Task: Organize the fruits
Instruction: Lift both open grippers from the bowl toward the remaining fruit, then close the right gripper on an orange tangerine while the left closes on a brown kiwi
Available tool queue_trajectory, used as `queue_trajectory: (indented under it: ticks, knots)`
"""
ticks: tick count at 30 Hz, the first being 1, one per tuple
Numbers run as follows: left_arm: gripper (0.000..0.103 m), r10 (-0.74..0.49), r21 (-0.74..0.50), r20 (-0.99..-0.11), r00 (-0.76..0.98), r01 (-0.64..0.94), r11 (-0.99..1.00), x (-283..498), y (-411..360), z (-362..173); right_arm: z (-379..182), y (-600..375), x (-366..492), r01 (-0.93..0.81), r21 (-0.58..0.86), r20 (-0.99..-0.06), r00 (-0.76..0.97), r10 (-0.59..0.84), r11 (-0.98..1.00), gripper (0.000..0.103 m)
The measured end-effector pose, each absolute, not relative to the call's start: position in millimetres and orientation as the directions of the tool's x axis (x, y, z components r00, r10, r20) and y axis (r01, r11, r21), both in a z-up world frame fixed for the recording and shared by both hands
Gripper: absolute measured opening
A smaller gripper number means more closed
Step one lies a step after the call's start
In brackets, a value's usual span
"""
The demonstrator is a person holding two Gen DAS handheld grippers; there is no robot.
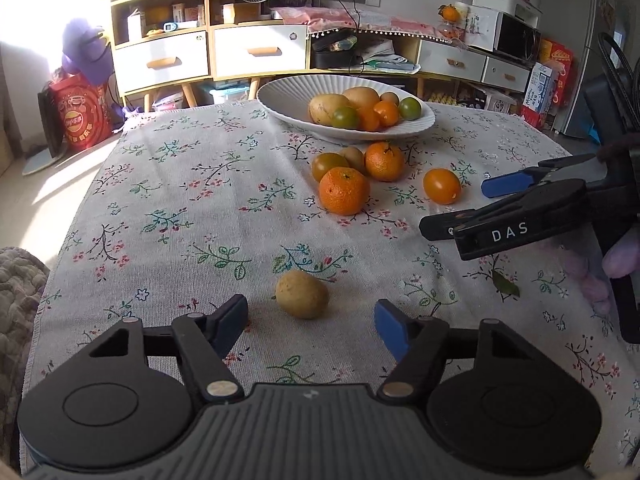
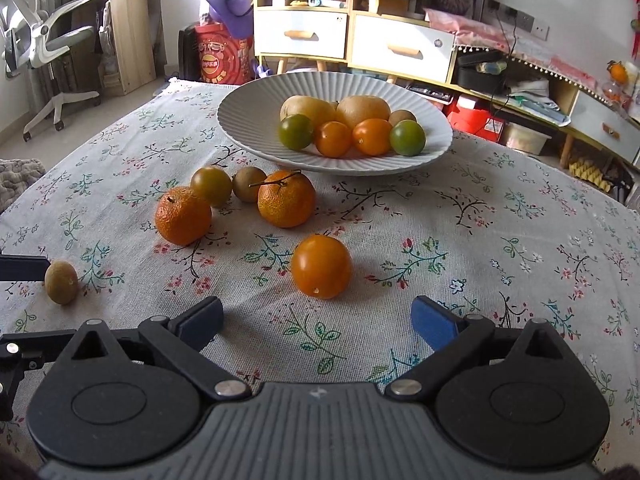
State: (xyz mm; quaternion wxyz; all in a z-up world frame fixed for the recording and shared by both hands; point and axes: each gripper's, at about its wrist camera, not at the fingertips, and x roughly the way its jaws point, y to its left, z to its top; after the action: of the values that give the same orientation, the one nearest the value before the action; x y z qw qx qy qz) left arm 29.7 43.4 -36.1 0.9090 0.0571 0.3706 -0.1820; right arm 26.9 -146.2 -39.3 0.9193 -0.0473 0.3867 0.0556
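Note:
A small tan fruit [image 1: 302,294] lies on the flowered tablecloth between the fingertips of my left gripper [image 1: 310,307], which is open and clear of it on both sides. My right gripper [image 2: 316,306] is also open, with a smooth orange fruit [image 2: 321,266] just beyond its tips. In the left wrist view the right gripper [image 1: 454,208] reaches in from the right. Further back lie two mandarins [image 2: 183,215] [image 2: 286,199], a greenish-brown fruit [image 2: 211,186] and a small brown one [image 2: 248,189]. Behind them a white ribbed bowl [image 2: 248,120] holds several fruits.
The table's far edge runs just behind the bowl, and its left edge drops to a sunlit floor [image 1: 28,200]. A quilted cushion [image 1: 16,280] sits at the left corner. Cabinets with drawers [image 1: 260,50] and an office chair [image 2: 52,40] stand beyond the table.

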Motion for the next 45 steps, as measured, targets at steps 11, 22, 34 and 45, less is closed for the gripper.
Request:
queue_trajectory:
  ticks: [11, 22, 34, 45]
  knots:
    - [0.029, -0.307, -0.088, -0.698, 0.647, 0.348, 0.933, 35, 46, -32, -33, -152, 37, -0.116, -0.003, -0.707, 0.702, 0.08, 0.993, 0.066]
    - [0.015, -0.308, -0.107, -0.704, 0.64, 0.333, 0.937, 40, 49, -30, -29, -158, 42, -0.117, 0.031, -0.712, 0.694, 0.104, 0.993, 0.032]
    - [0.015, -0.325, -0.116, -0.695, 0.642, 0.345, 0.931, 41, 46, -23, -20, -155, 40, -0.124, 0.052, -0.737, 0.665, 0.121, 0.991, 0.028]
    - [0.015, -0.346, -0.136, -0.685, 0.641, 0.355, 0.925, 47, 32, -15, -4, -170, 46, -0.073, 0.143, -0.716, 0.681, 0.154, 0.987, 0.028]
